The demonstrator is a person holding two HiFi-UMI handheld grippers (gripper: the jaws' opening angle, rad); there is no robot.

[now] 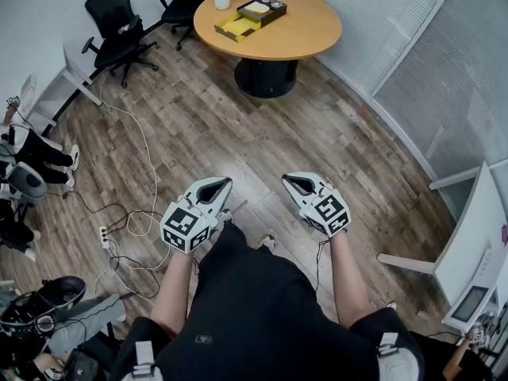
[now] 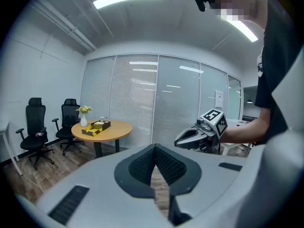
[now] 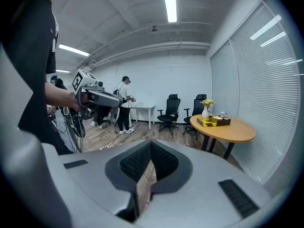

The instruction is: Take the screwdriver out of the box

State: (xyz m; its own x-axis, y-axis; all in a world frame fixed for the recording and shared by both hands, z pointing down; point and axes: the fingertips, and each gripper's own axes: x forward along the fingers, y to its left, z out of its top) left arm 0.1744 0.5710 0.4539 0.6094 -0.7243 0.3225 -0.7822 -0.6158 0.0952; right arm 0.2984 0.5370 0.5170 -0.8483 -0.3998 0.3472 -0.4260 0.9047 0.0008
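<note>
Both claws closed tight, nothing between: left gripper (image 2: 155,147) and right gripper (image 3: 151,144), grey plastic shells, black ribbed pads (image 2: 169,165) meeting in a V. Held side by side in front of the body over plank floor (image 1: 238,133), tipped slightly down, bare forearms behind. Box (image 1: 255,13), dark with a yellow part, sits on round wooden table (image 1: 309,42), well apart ahead. Screwdriver too small to make out.

Left claw (image 1: 213,190) and right claw (image 1: 300,186) side by side, both closed, empty, tilted slightly down
</note>
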